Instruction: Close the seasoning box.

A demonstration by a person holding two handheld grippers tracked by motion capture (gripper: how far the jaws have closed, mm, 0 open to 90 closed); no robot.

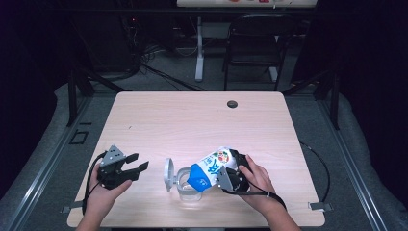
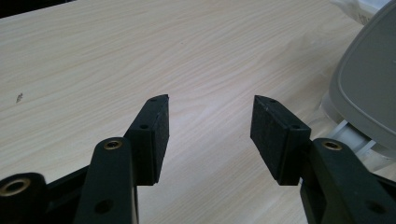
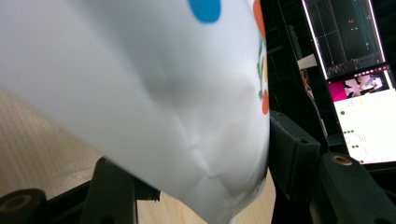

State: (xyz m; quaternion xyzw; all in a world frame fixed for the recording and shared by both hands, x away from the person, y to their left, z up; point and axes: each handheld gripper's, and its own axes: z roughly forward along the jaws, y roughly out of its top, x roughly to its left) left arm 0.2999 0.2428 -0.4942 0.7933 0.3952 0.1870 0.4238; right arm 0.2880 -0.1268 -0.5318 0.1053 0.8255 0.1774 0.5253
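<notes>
Carton (image 1: 211, 168) tipped over container (image 1: 187, 185) (R gripper (image 1: 226, 175) clamping).

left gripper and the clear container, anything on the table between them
Nothing: in the high view, bare table separates the open left gripper from the clear container and its raised grey lid.

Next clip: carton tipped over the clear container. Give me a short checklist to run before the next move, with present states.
1. Right tool clamped on milk carton: ok.
2. Carton's blue top tipped over the clear container: ok.
3. Container lid swung open: ok.
4. Left tool open, nothing between its pads: ok.
5. Left tool steadying the container: not ok, it is apart from it.
6. Liquid flowing or level in the container: cannot tell.
</notes>
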